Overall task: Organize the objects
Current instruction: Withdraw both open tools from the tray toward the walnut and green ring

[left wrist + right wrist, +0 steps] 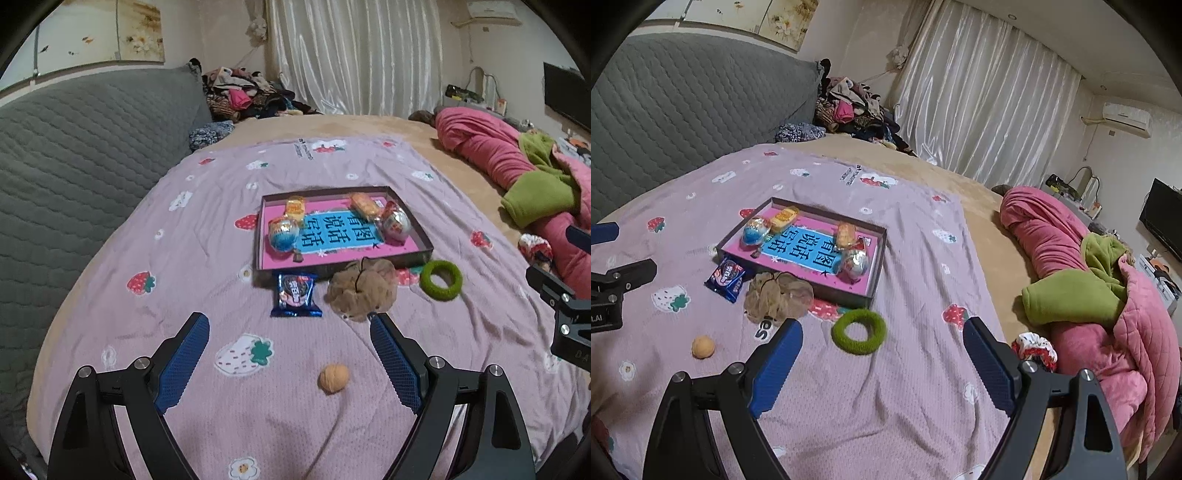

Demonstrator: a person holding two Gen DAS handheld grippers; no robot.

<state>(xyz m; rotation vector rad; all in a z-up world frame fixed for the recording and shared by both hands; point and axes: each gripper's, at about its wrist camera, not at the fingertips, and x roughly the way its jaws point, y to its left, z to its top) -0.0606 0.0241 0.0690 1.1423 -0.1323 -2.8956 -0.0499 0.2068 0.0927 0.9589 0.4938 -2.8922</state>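
Observation:
A shallow box point(413, 221) point(877, 264) with a pink and blue floor lies on the lilac blanket and holds two foil eggs and two orange snack packs. In front of it lie a blue cookie packet point(296, 295) point(726, 278), a beige mesh scrunchie point(364, 290) point(779, 293) and a green fuzzy ring point(441, 279) point(859, 331). A walnut point(333, 378) point(703, 346) rests nearer. My left gripper point(290, 323) is open above the blanket, the walnut between its fingers but untouched. My right gripper point(882, 328) is open, the green ring lying just beyond its tips.
A grey quilted headboard point(74, 147) rises on the left. A pink and green quilt point(1089, 288) is heaped on the right, a red-and-white scrunchie point(1036, 349) beside it. Clothes point(240, 92) pile up at the far corner by the curtain.

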